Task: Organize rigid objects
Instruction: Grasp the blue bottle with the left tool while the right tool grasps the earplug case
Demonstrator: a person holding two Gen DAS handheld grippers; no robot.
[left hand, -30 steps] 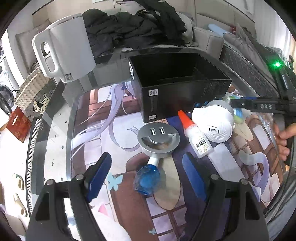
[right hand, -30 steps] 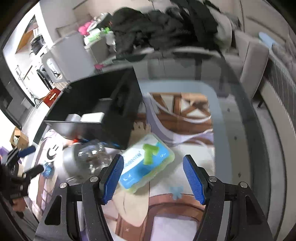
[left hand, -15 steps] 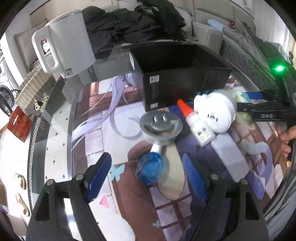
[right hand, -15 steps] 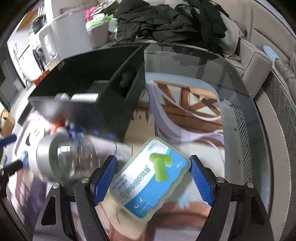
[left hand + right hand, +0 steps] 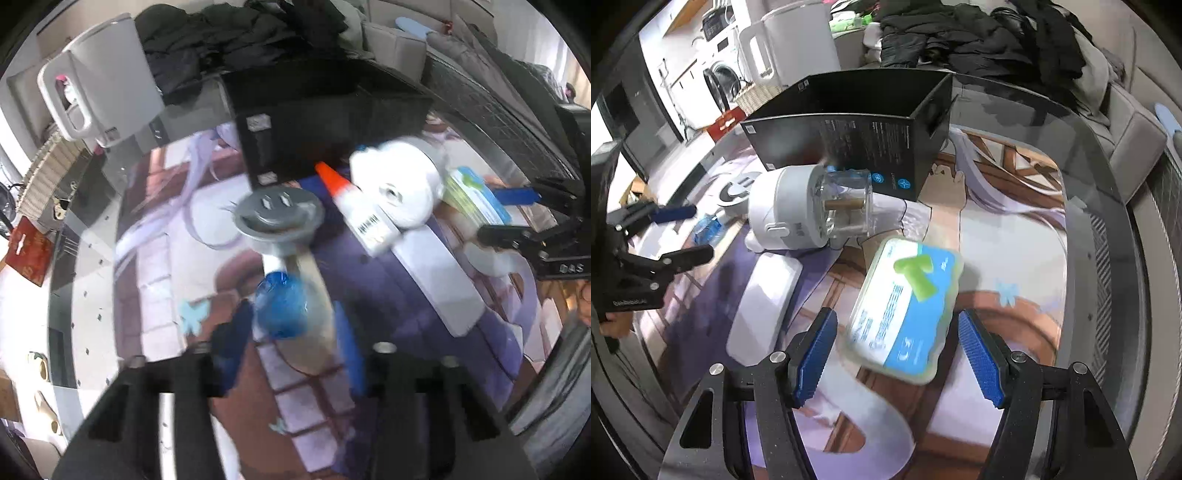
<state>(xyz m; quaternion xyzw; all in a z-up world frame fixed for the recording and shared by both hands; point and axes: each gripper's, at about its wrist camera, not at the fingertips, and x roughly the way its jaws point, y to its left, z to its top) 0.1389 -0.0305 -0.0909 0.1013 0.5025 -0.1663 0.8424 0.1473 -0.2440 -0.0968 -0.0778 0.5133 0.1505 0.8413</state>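
Observation:
My left gripper (image 5: 291, 350) is open, its blue pads on either side of a blue crinkly wrapped object (image 5: 284, 310); contact is blurred. Beyond lie a grey USB disc (image 5: 279, 214), a glue bottle (image 5: 356, 210) and a white round device (image 5: 399, 188). My right gripper (image 5: 897, 354) is open around a blue-green earplug pack (image 5: 905, 306), which lies flat between the pads. The open black box (image 5: 849, 129) stands behind, and it also shows in the left wrist view (image 5: 325, 122).
A white kettle (image 5: 107, 77) stands at the table's back left. A flat white case (image 5: 764, 306) lies left of the earplug pack. Dark clothes (image 5: 979, 37) are piled on the sofa behind. The glass table edge (image 5: 1108, 184) curves on the right.
My left gripper has moved forward, so its pads now flank the blue wrapped object, and the jaws have narrowed. My right gripper has advanced onto the earplug pack and swung left.

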